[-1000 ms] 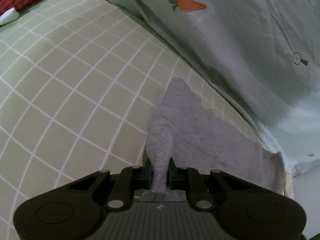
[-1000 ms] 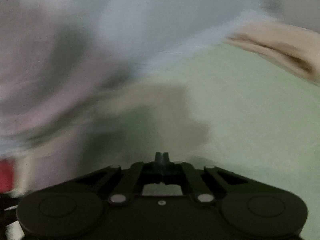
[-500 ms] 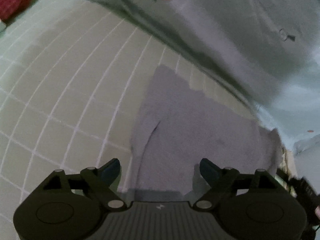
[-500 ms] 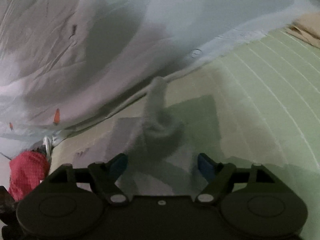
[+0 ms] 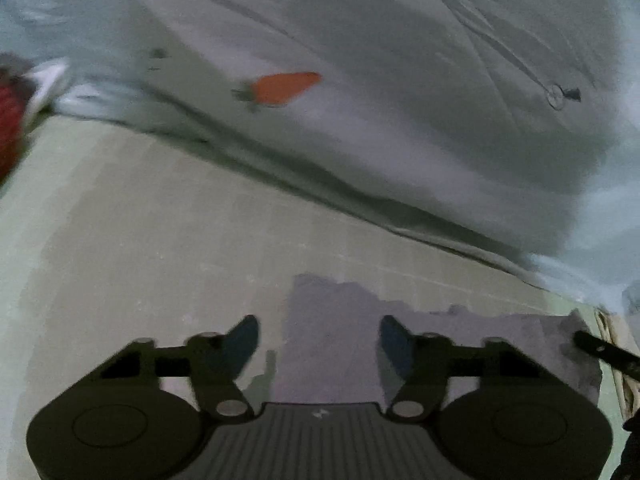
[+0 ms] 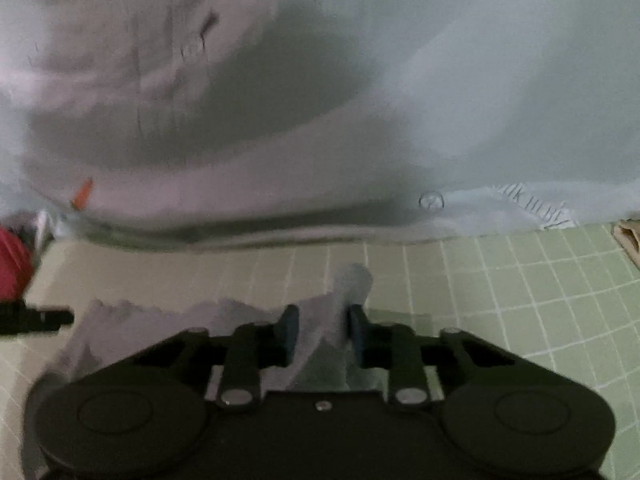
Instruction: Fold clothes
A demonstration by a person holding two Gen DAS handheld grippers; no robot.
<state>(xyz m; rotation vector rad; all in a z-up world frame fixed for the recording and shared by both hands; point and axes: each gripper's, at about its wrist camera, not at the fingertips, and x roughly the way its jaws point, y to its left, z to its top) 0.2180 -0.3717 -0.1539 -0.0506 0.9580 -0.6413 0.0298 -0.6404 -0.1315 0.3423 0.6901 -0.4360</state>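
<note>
A small grey cloth [image 5: 332,320] lies flat on the green checked sheet [image 5: 140,240]. My left gripper [image 5: 318,340] is open above the cloth's near edge and holds nothing. In the right wrist view the same grey cloth [image 6: 168,320] has a raised fold [image 6: 348,284] standing between my right gripper's [image 6: 322,330] fingers. The jaws stand narrowly apart around that fold; whether they press on it is unclear. The other gripper's tip [image 6: 36,318] shows at the left edge.
A pale blue duvet with carrot prints [image 5: 288,86] is bunched along the far side of the sheet. A red item [image 6: 12,264] lies at the far left. A beige item [image 6: 628,236] sits at the right edge.
My left gripper let go of the cloth, opened and drew back; the cloth now lies flat. My right gripper opened, then narrowed around a raised fold of the cloth.
</note>
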